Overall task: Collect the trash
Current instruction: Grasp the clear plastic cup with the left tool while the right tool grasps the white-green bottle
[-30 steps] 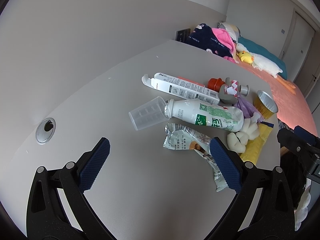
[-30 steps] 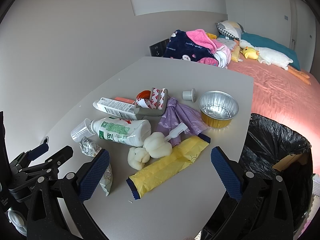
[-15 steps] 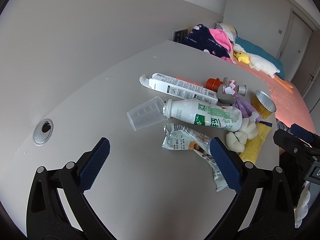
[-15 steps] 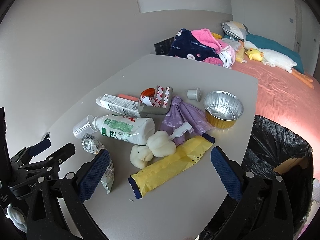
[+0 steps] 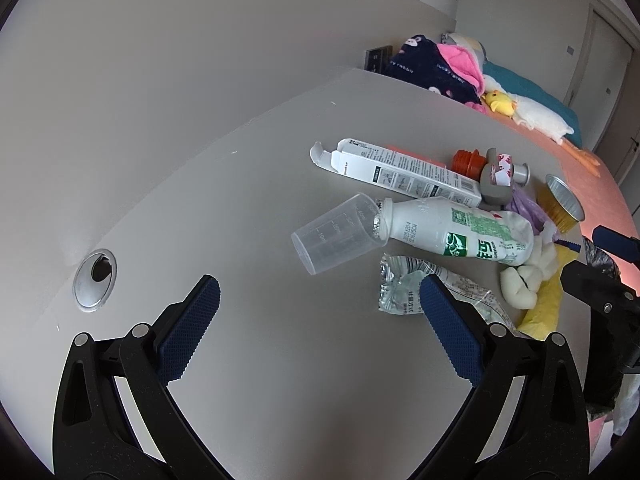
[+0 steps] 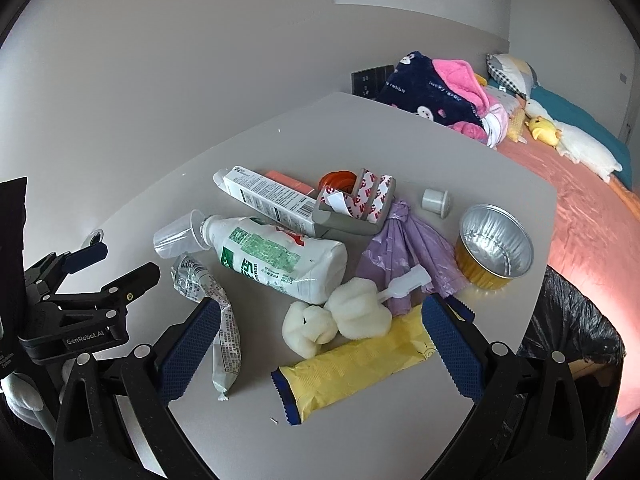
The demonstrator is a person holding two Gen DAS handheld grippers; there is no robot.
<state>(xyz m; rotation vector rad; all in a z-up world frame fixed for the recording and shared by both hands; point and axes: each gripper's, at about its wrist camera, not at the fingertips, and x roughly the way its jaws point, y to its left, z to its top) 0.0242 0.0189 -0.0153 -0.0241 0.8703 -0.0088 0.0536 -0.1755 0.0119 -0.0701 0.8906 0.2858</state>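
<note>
1. Trash lies heaped mid-table: bottle (image 6: 280,258), cup (image 5: 336,234), carton (image 6: 266,196), yellow wrapper (image 6: 356,364), silver wrapper (image 6: 216,320), purple bag (image 6: 408,248), foil bowl (image 6: 496,244), white puffs (image 6: 340,318).
2. Left tongs (image 5: 318,330) hang apart and empty over the table (image 5: 240,200), nearest the cup and silver wrapper.
3. Right tongs (image 6: 318,344) are apart too, empty, straddling the yellow wrapper.
4. Bin (image 6: 576,328) with a black liner stands just off the table's right edge.
5. Judging by the full heap, collecting has barely begun; every visible piece is left.

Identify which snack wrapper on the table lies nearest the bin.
The yellow wrapper, between the right gripper fingers; the silver wrapper lies farther from the black-lined bin.
</note>
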